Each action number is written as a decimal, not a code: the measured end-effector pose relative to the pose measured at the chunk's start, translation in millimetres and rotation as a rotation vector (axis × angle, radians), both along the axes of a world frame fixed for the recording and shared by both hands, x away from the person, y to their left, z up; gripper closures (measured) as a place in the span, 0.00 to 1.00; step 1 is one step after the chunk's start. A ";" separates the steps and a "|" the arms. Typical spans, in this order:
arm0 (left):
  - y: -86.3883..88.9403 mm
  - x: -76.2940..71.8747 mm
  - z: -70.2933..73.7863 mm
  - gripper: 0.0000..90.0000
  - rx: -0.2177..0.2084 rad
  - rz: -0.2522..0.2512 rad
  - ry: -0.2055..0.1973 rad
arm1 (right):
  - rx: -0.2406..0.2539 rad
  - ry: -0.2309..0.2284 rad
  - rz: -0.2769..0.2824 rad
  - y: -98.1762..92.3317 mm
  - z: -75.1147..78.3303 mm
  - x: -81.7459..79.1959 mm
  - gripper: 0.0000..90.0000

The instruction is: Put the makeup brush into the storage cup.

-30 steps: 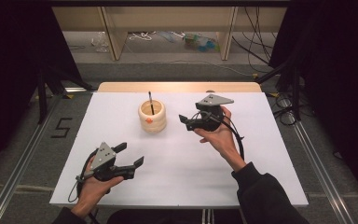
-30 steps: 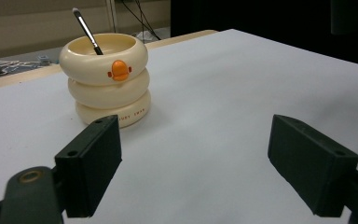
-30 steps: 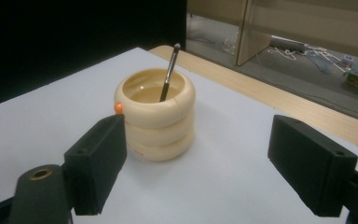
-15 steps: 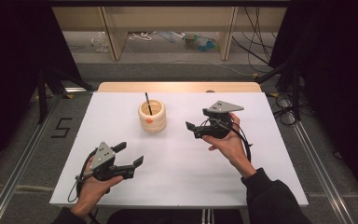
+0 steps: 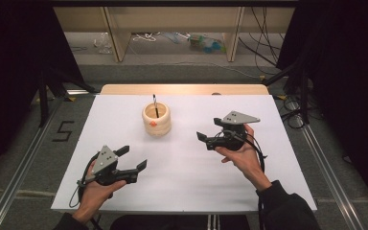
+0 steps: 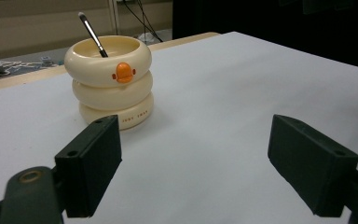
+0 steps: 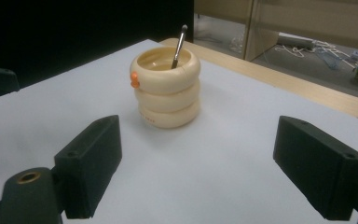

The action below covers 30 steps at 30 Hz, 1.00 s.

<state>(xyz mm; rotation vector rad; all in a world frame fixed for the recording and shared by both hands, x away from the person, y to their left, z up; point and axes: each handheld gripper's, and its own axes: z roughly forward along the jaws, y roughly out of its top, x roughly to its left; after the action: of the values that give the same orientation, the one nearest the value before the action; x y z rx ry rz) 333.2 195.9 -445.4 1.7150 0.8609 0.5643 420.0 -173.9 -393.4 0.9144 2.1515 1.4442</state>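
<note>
A cream pot [image 5: 156, 120] made of stacked rings, with an orange duck bill on its side, stands on the white table [image 5: 196, 187] left of centre toward the far edge. A dark-handled brush [image 5: 155, 103] leans in it. My left gripper [image 5: 135, 157] rests at the near left, open and empty, and faces the pot [image 6: 112, 84] and brush [image 6: 91, 32]. My right gripper [image 5: 207, 128] hovers to the right of the pot, apart from it. Its jaws have just been opening a little and nothing is between them. It looks at the pot [image 7: 168, 88] and brush [image 7: 179, 44].
A wooden strip [image 5: 182, 89] runs along the table's far edge. Beyond it are shelf legs [image 5: 115, 33] and loose cables on the floor. Metal rails [image 5: 326, 167] flank the table, and a "5" mark [image 5: 63, 131] is on the floor at left.
My right gripper has drawn away from the pot, to the right and nearer the person. The left gripper and the pot have stayed put.
</note>
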 end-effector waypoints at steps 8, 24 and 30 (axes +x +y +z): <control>1.9 0.8 -0.5 0.19 -0.011 0.002 0.003 | 0.016 0.016 0.011 -7.5 -7.4 -9.8 0.18; 4.0 1.3 -0.1 0.19 -0.019 0.006 0.002 | 0.029 0.029 0.009 -29.0 -13.9 -23.9 0.18; 4.2 1.0 0.2 0.19 -0.019 0.005 -0.003 | 0.037 0.026 0.002 -34.8 -16.9 -29.5 0.18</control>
<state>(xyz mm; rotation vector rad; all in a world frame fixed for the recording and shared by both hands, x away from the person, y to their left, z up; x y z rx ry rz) 334.2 200.2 -445.2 1.6950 0.8661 0.5601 390.4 -208.7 -410.3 0.9498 2.1514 1.4858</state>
